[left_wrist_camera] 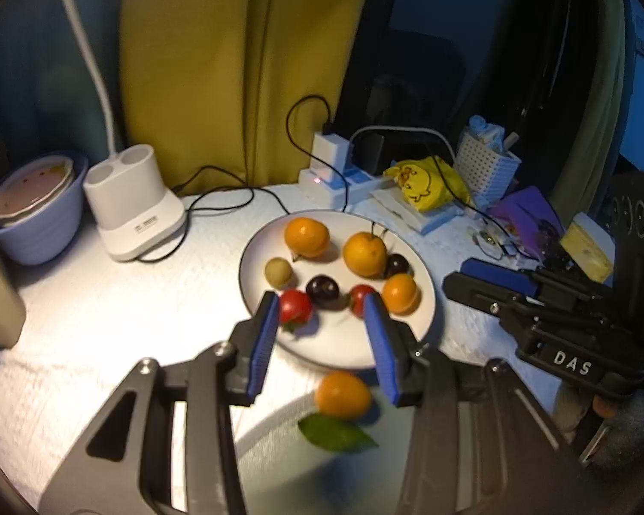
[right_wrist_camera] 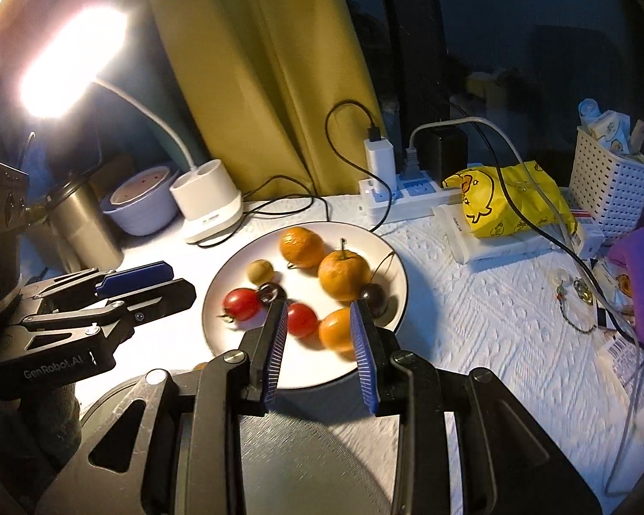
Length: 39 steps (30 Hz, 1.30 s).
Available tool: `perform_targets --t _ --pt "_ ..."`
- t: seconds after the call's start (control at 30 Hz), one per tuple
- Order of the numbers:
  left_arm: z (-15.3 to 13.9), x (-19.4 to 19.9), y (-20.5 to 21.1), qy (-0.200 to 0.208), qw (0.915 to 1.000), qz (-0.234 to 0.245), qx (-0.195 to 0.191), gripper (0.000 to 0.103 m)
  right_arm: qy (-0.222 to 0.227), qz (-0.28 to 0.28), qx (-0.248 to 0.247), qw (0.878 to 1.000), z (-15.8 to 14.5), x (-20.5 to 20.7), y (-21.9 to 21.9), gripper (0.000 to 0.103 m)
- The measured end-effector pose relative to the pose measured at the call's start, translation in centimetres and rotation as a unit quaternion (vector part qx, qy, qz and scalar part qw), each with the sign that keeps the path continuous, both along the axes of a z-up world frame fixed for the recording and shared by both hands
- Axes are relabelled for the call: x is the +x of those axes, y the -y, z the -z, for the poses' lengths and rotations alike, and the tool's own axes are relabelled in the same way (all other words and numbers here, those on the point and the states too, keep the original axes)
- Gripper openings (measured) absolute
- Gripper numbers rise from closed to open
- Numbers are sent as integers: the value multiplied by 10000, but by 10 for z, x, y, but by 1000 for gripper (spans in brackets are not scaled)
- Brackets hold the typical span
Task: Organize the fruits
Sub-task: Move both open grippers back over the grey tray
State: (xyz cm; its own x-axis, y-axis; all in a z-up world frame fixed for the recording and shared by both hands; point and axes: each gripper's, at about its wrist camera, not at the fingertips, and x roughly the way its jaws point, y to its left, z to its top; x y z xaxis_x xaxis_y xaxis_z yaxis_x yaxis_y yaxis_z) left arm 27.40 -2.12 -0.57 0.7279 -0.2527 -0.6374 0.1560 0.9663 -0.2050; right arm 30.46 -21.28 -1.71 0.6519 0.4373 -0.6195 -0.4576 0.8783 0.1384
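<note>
Hovering both tongs over the white plate (left_wrist_camera: 425, 322) of fruit, I see my left gripper (left_wrist_camera: 324, 313) parted and empty above an orange (left_wrist_camera: 342, 395) with a leaf. My right gripper (right_wrist_camera: 320, 322) stands narrowly apart, holding nothing.

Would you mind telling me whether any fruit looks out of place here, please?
Yes: one small orange fruit with a green leaf lies off the round white plate, just beyond its near rim on a darker grey round surface, while the other fruits sit on the plate.
</note>
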Motion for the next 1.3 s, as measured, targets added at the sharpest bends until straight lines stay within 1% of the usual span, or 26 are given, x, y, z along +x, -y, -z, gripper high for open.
perform_targets --t 0.3,0.63,0.97,1.3 --pt "-6 -46 -10 80 9999 -105 -26 42 64 -55 -46 10000 -7 -40 -8 32" --pt "-1 -92 -21 90 9997 -236 -71 42 56 -183 -96 9998 -7 -82 -19 32" --pt "12 -127 -27 27 9993 -365 -124 42 -116 -404 -175 9990 11 -119 -33 32" --pt "33 -157 -36 -175 9982 -554 -141 42 -391 -752 -314 9959 32 -154 -58 32"
